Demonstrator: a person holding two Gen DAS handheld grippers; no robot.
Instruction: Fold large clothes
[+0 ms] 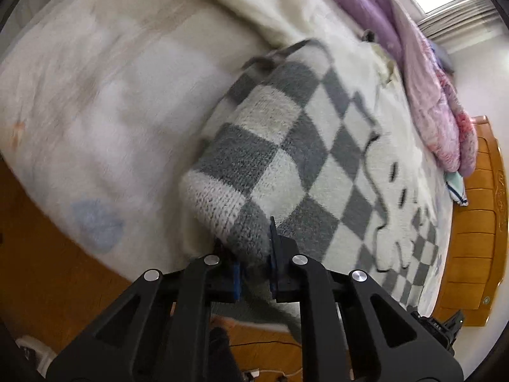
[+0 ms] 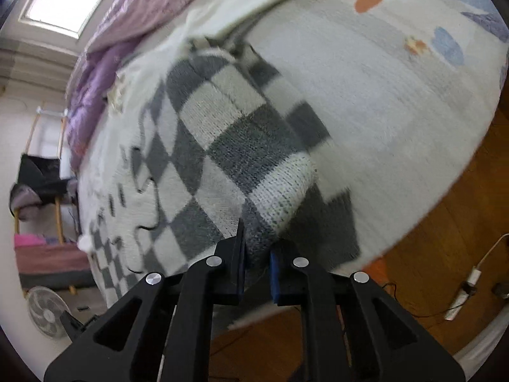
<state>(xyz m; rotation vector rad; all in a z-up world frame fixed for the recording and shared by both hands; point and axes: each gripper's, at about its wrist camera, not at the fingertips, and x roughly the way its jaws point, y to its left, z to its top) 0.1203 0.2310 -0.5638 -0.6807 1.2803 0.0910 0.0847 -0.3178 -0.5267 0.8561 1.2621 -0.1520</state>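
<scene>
A grey-and-white checkered knit sweater [image 1: 286,146] with a white cartoon figure lies spread on the bed. My left gripper [image 1: 254,254] is shut on a folded sleeve end of the sweater, lifted over its body. In the right wrist view the sweater [image 2: 197,159] fills the middle. My right gripper [image 2: 257,254] is shut on the other folded sleeve end, also raised over the body. Both views are motion-blurred.
The bed sheet [image 1: 95,95] is white with pale patches. A purple-pink quilt [image 1: 423,73] is heaped along the far side. A wooden footboard [image 1: 477,222] stands at the right. Wooden floor [image 2: 445,254] with a power strip [image 2: 461,299], a fan [image 2: 47,312].
</scene>
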